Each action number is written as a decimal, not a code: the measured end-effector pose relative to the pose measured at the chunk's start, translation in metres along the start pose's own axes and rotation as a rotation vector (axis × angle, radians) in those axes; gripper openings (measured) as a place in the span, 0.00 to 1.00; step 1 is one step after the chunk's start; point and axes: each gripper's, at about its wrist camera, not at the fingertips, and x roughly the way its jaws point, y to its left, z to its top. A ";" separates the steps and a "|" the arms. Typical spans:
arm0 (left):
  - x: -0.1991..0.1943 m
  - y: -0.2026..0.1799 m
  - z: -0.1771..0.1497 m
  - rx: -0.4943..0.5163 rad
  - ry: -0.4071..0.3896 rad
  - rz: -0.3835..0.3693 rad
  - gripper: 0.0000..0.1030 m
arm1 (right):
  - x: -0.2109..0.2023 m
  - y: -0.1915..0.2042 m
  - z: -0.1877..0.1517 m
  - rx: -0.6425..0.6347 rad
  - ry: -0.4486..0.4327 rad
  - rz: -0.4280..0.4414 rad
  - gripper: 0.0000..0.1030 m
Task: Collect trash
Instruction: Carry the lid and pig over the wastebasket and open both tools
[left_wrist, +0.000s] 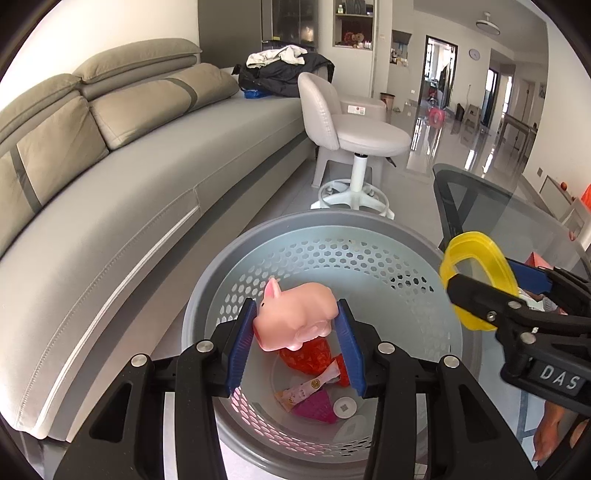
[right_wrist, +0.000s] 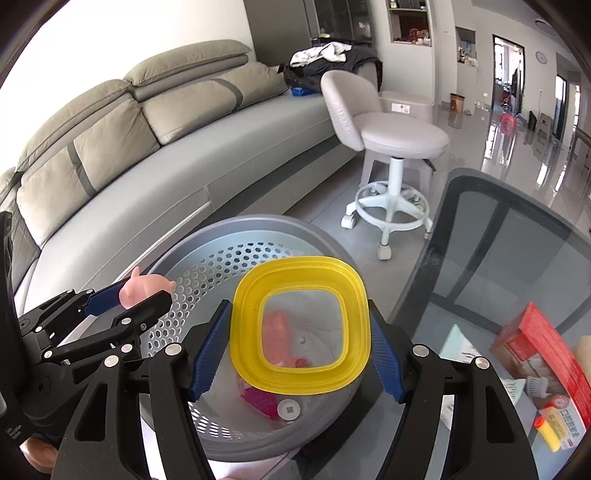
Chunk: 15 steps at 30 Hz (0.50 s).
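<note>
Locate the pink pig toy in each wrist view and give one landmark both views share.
Left wrist view: the pink pig toy sits at lower centre, clamped between the left gripper and its blue pads, above the grey perforated bin.
Right wrist view: the pig is at the left edge, partly hidden in that gripper, beside the yellow lid in the right gripper.
Shared landmark: the white swivel stool behind the bin.

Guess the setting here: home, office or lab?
Most likely a home living room. A long grey sofa runs along the wall with clothes heaped at its far end, a padded swivel stool stands on the glossy tiled floor, and a glass-topped table sits beside the perforated grey bin.
</note>
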 end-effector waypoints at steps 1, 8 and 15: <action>0.000 0.000 0.000 -0.001 0.001 0.001 0.42 | 0.003 0.001 0.000 -0.004 0.006 0.003 0.66; 0.001 0.001 0.003 -0.006 -0.005 0.014 0.53 | 0.008 0.004 0.000 -0.008 0.008 0.019 0.66; 0.000 0.005 0.002 -0.018 -0.008 0.029 0.62 | 0.007 0.001 0.000 -0.002 0.008 0.005 0.72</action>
